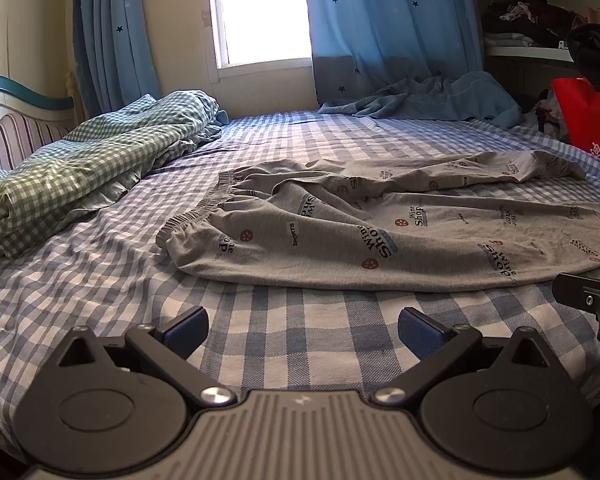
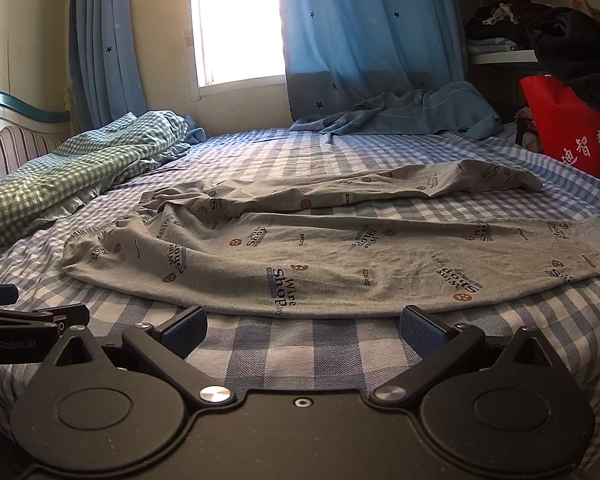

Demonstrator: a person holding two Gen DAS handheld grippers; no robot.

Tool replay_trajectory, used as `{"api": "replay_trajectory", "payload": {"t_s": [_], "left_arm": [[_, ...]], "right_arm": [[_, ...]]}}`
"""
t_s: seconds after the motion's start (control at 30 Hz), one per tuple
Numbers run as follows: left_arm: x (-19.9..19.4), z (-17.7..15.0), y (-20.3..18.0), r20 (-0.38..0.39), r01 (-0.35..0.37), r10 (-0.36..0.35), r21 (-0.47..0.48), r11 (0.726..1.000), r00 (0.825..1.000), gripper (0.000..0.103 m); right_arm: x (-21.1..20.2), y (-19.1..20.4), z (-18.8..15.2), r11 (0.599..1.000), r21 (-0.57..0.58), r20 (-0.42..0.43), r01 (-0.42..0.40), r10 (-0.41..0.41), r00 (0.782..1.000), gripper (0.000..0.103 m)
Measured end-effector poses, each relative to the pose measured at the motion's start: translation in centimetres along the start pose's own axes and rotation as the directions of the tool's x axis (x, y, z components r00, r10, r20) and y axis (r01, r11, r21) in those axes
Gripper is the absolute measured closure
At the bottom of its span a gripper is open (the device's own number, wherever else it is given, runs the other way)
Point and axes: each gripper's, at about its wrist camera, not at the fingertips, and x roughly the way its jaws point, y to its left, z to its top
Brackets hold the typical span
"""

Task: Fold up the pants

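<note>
Both tongs sit nearest the lens: the left tongs [image 1: 303, 330] and the right tongs [image 2: 303, 330] are spread wide and grip nothing, poised over the checked bed sheet [image 1: 100, 280] just short of the cloth. Beyond them the grey printed pants [image 2: 300, 256] lie unfolded and rumpled across the bed, waistband toward the green gingham quilt [image 1: 68, 168] (bunched at the headboard side), legs reaching toward a red bag [image 2: 572, 132].
</note>
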Motion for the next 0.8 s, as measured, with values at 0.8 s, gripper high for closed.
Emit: {"api": "replay_trajectory", "payload": {"t_s": [0.8], "left_arm": [[2.0,0.6,0.5,-0.109,-0.014,0.01,-0.036,0.999,0.994,0.0]], "right_arm": [[1.2,0.5,0.3,1.0,-0.012,-0.023,-0.005,0.004,1.0,0.001]]}}
